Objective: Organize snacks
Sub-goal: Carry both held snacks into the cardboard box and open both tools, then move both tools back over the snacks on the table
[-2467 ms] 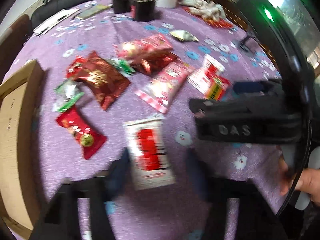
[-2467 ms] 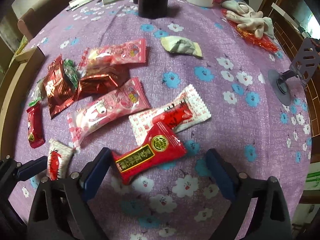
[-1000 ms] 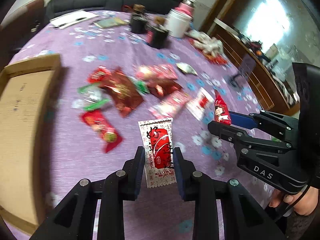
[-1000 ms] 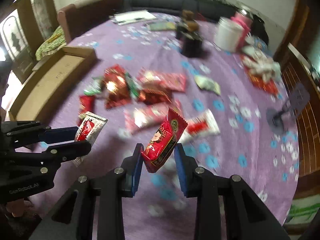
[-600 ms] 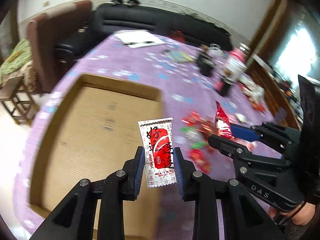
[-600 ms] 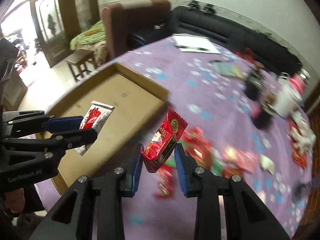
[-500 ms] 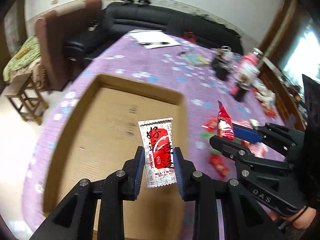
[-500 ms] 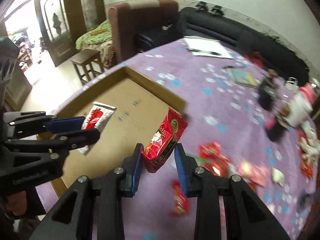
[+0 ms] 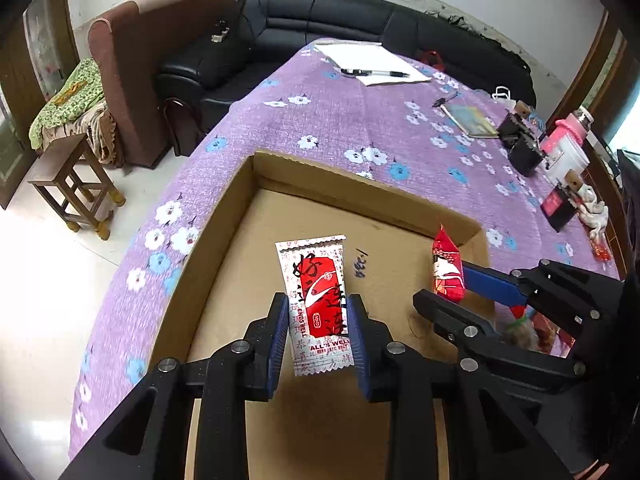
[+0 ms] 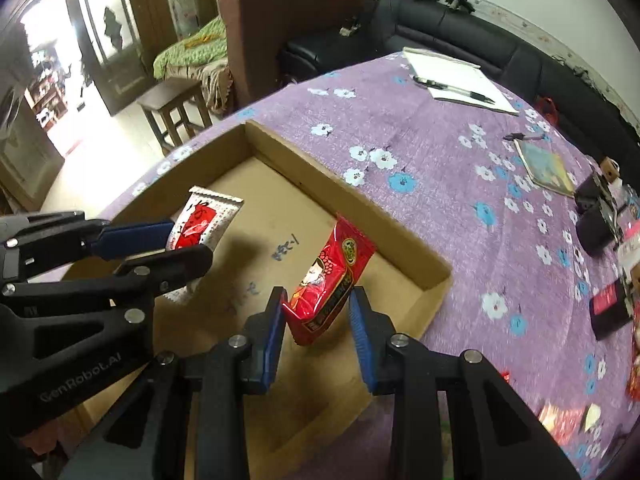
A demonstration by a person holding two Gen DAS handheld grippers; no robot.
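Now both packets hang above the box (image 9: 224, 216). Left claw (image 9: 319, 334) is clenched on the white packet (image 9: 316, 288) over the box's middle; right claw (image 10: 316, 322) grips the red packet (image 10: 330, 276) near its right wall. Lower each, then release well inside.

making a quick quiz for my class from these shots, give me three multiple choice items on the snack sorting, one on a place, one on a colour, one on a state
1. Where are both held snacks?
A. over the cardboard box
B. over the sofa
C. over the notepad

2. What colour is the packet in the right gripper?
A. green
B. red
C. blue

3. What is inside the box?
A. a heap of snacks
B. a cup
C. nothing lying on its floor

Key:
1 A, the white-and-red packet in the left gripper and the other snack hang above the cardboard box.
2 B, the red packet sits between the right gripper jaws.
3 C, only bare cardboard with scribbles shows.
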